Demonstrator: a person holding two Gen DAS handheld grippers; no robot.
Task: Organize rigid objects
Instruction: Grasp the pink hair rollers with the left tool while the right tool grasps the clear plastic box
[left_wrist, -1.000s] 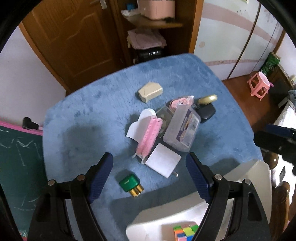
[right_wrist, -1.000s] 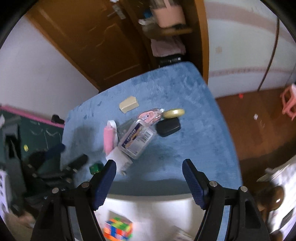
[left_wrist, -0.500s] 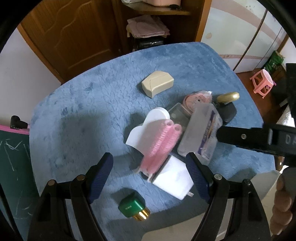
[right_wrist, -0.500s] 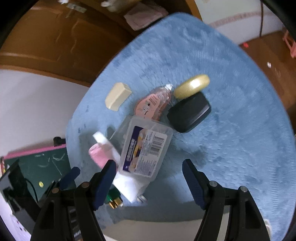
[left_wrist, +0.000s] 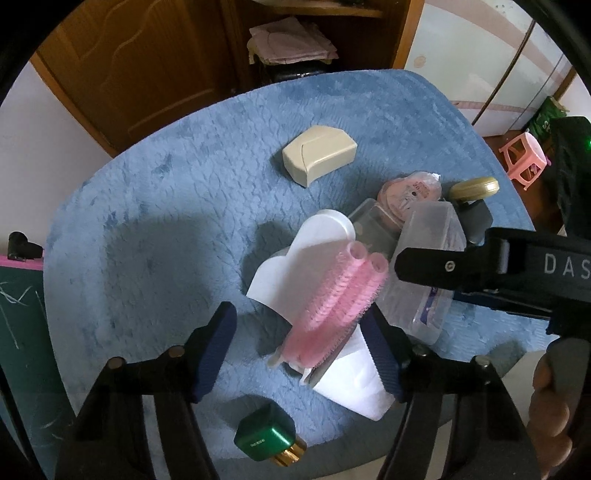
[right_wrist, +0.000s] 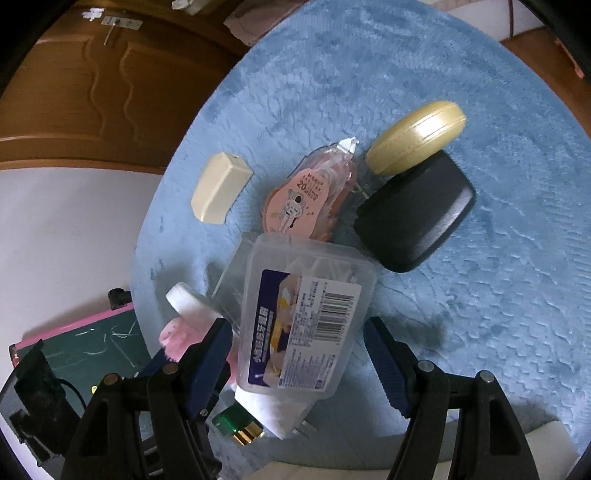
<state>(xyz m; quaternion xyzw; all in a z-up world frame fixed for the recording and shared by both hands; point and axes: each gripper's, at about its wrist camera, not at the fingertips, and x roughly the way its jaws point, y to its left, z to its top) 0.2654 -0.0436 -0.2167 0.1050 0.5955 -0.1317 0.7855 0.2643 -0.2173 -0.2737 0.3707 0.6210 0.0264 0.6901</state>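
A: Left wrist view: left tongs (left_wrist: 299, 341) have just been closing around the pink brush (left_wrist: 334, 314), not yet pinching. It lies mid-tabletop (left_wrist: 147, 229) on white packets.

B: Right tongs (right_wrist: 297, 354) gape around the clear box (right_wrist: 303, 321), gripping nothing. Box looks light, slick; take its long sides.
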